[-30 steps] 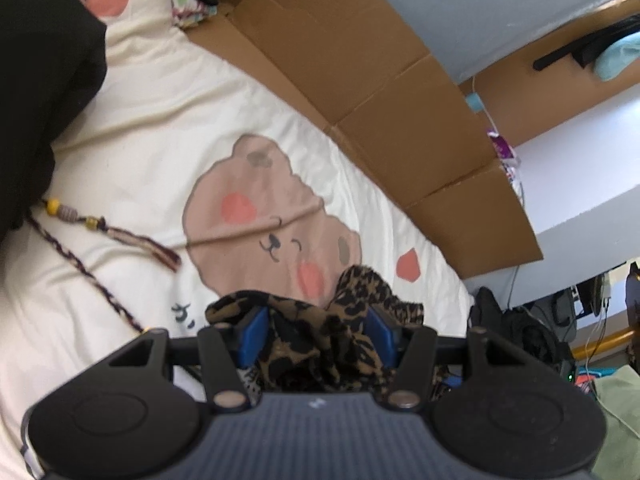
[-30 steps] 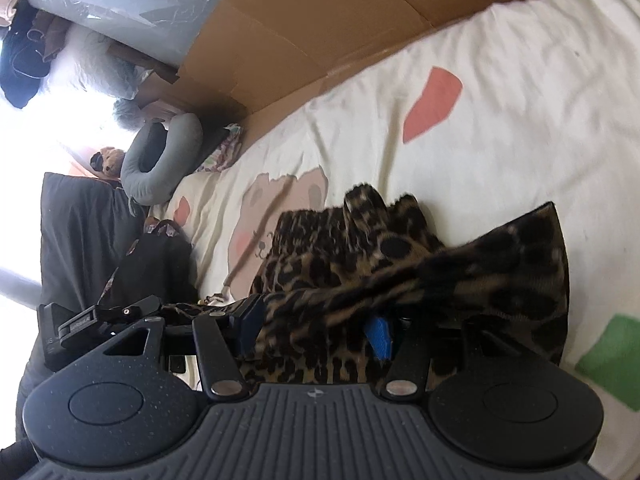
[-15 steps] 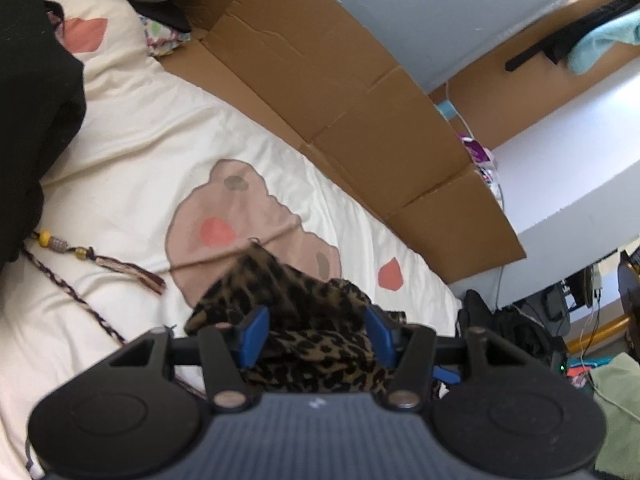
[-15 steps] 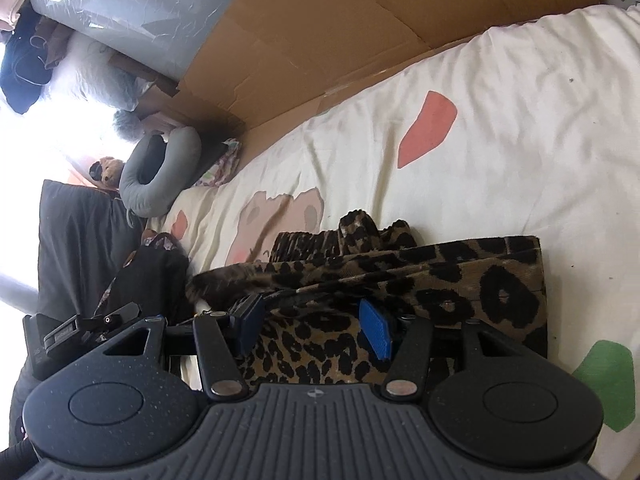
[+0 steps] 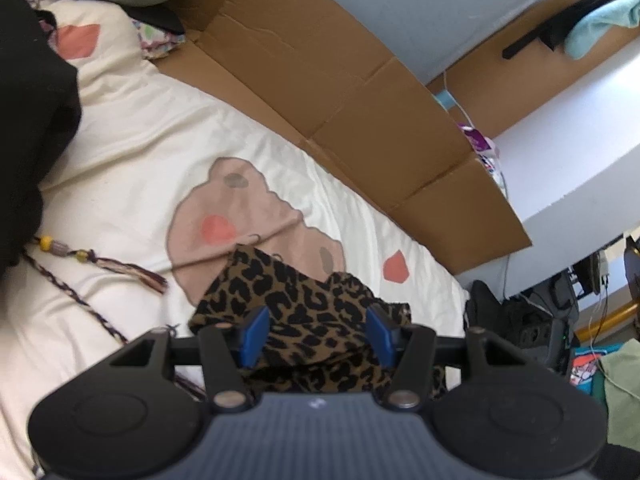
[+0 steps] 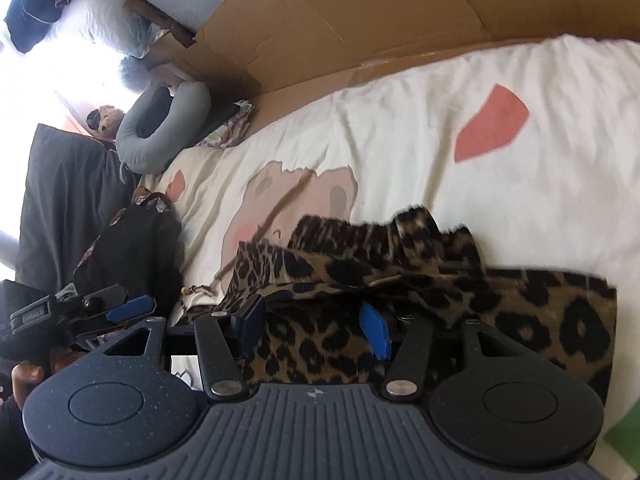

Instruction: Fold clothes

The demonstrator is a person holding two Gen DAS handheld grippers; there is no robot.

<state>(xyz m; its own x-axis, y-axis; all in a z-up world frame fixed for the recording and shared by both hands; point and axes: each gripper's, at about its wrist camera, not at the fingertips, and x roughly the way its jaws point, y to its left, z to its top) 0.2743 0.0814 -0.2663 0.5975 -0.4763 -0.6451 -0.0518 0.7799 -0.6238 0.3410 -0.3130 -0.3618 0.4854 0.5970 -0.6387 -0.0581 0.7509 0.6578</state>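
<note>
Both claws sat low over the leopard-print garment (image 5: 304,308), which lay bunched on the cream bedspread (image 5: 132,148), partly over the bear print (image 5: 236,216) at frame centre. Left claw (image 5: 318,334): blue pads spread apart, cloth showing between them, nothing pinched as far as the left view showed. Right claw (image 6: 312,324): pads likewise apart, a doubled strip of the garment draped across and above them, not clamped that I could see. My guess is the fingers stayed wide and close so a fold edge could be laid down or picked up; the frames fit either.

The garment looked folded over on itself at least once, with a flat panel at lower right of the right view and a ruffled edge behind it. Its type was hard to call: the lower part was cut off by both claw bodies.

Left claw also showed at lower left of the right view, with part of a hand (image 6: 24,380) under it. A braided cord (image 5: 100,264) lay at left, beside a dark pile (image 5: 32,128). Cardboard (image 5: 320,80) lined the bed's far side.
</note>
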